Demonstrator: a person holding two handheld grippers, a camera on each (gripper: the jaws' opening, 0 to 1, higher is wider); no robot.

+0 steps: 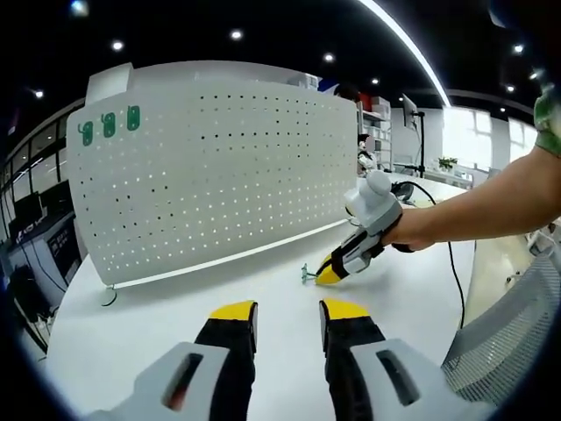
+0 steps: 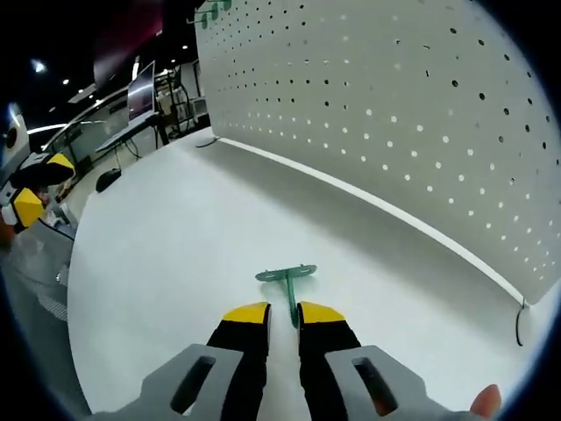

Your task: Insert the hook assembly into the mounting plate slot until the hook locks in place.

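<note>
The left gripper (image 1: 287, 317) hangs with jaws spread and nothing between them, low over the white table (image 1: 175, 316), facing the perforated mounting plate (image 1: 219, 167). To its right, the right gripper (image 2: 273, 313) closes on the stem of the green hook assembly (image 2: 287, 279) lying on the table. This looks like the pickup; next comes lifting the hook toward a plate slot.

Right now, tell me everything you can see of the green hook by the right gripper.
The green hook is a slim T-shaped piece that looks like plastic: a flat crossbar with a thin stem running back between the yellow tips of the right gripper, which look closed on the stem. It lies low on the white table, apart from the white pegboard. In the left gripper view it juts from that gripper's tip. Finer detail is too small to tell.
</note>
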